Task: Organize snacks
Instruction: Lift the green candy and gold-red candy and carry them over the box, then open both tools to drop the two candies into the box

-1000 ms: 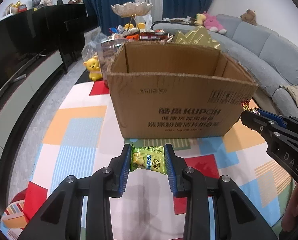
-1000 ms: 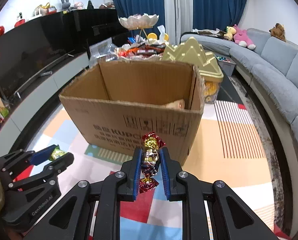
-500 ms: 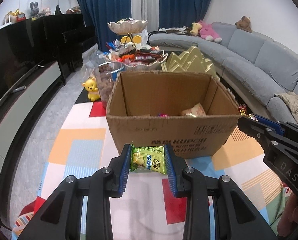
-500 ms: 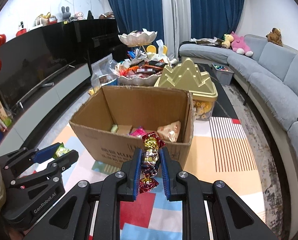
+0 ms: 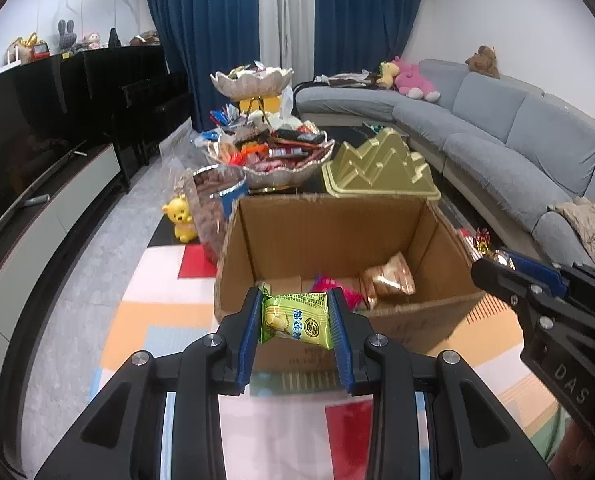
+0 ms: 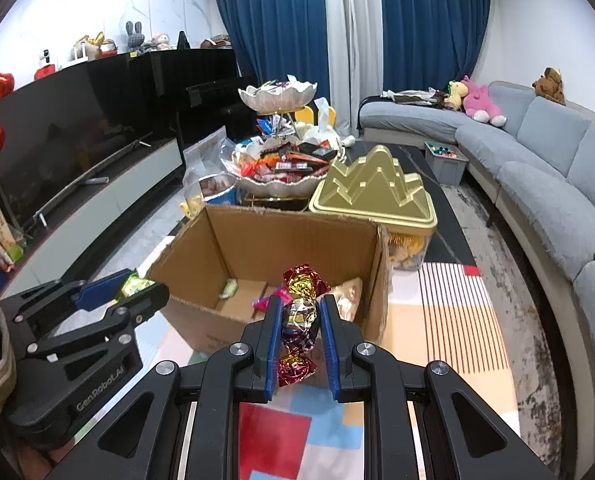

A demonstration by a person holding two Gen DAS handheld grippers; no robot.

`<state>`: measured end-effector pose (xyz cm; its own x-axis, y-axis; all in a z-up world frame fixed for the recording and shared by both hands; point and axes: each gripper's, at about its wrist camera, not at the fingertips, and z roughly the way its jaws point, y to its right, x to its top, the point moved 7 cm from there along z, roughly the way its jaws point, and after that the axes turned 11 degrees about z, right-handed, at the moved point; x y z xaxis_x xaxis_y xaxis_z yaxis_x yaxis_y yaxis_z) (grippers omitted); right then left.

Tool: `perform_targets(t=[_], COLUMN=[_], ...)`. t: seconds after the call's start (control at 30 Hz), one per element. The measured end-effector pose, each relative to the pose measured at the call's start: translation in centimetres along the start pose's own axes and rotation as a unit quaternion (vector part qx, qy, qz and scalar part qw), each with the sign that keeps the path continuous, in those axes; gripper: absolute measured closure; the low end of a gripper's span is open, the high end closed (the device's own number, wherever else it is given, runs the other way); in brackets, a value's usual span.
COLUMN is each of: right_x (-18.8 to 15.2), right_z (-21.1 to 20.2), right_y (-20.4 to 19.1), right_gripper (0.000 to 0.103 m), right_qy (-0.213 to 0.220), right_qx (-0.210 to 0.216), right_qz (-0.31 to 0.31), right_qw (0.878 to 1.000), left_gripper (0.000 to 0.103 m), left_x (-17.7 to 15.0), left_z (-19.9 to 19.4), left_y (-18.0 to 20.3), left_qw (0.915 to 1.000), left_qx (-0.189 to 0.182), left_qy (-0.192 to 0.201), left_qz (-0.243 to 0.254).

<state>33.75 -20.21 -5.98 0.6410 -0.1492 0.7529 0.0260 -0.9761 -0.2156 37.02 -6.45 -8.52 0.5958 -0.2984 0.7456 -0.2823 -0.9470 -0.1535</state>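
Gold tin [image 6: 373, 196] and snack bowl [image 6: 281, 176] stand behind cardboard box [image 6: 297, 236].

Lime green snack packet [image 5: 295, 320], red-and-gold foil candy [image 6: 299, 312], plain brown cardboard box [image 5: 337, 236], gold mountain-shaped lid [image 6: 373, 192], navy curtains [image 6: 281, 20], multicoloured geometric rug [image 5: 169, 320].

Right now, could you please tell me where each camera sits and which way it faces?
Left wrist: on the left hand-held gripper, looking forward and down over its green snack packet into the cardboard box; the right hand-held gripper shows at the right edge.
Right wrist: on the right hand-held gripper, looking forward and down past its foil candy into the same box; the left hand-held gripper shows at the left.
Shared: box, gold tin, snack bowl, sofa.
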Motion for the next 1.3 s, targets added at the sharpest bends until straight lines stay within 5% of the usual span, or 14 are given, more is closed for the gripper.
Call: perform_targets(t=[0.87,1.03,1.2,1.3], right_x=[3.5,3.4,3.6,3.9], right_z=[4.9,5.6,5.1,4.7], right_y=[-0.4,0.0,0.5,0.6], right_gripper=[0.083,0.08,0.04,0.034], right_qy=[-0.007,-0.016,-0.003,0.004], right_qx=[-0.019,-0.017,-0.027,-0.033], right_qz=[-0.002,0.004,0.012,0.013], right_qw=[1.0,1.0,1.0,0.999], left_gripper=[0.069,0.059,0.039,0.033], left_x=[4.5,4.3,4.0,3.9], left_z=[6.1,6.6,6.7,6.5], left_y=[-2.2,-2.2,-2.4,-2.6], left_qw=[0.9999,1.0,1.0,0.9999], left_qx=[0.003,-0.002,0.003,0.005], left_qy=[0.009,0.0,-0.003,-0.003], left_qz=[-0.004,-0.007,-0.008,-0.009])
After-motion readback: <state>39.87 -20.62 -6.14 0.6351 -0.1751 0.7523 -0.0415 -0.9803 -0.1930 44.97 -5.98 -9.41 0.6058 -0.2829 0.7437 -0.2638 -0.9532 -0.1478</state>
